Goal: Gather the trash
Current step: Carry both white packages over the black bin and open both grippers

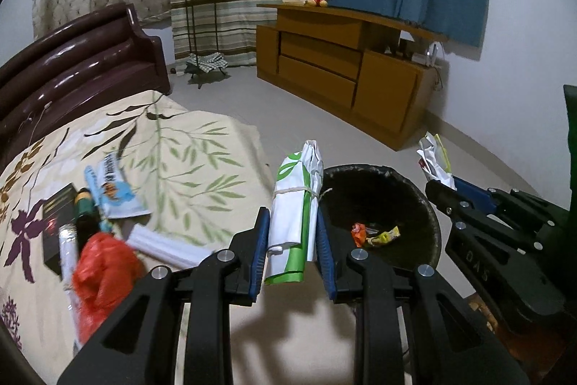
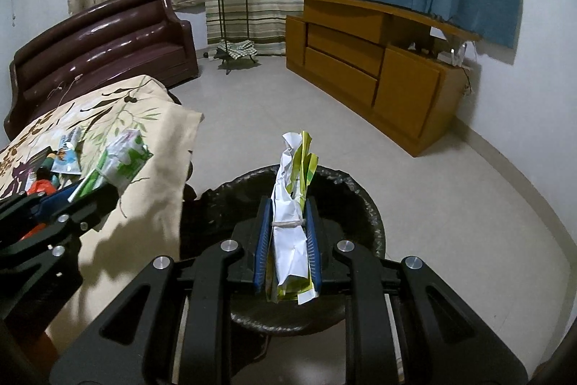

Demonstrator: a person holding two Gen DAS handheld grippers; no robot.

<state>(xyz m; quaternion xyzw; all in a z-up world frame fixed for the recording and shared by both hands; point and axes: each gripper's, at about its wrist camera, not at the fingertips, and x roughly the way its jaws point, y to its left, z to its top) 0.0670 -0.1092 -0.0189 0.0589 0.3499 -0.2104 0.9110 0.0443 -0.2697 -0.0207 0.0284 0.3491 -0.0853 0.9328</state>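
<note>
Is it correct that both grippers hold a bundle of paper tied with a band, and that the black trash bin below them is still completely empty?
Not quite. Both the left gripper and the right gripper do hold banded paper bundles, but the black trash bin is not empty: the left wrist view shows an orange wrapper and a yellow wrapper at its bottom.
</note>
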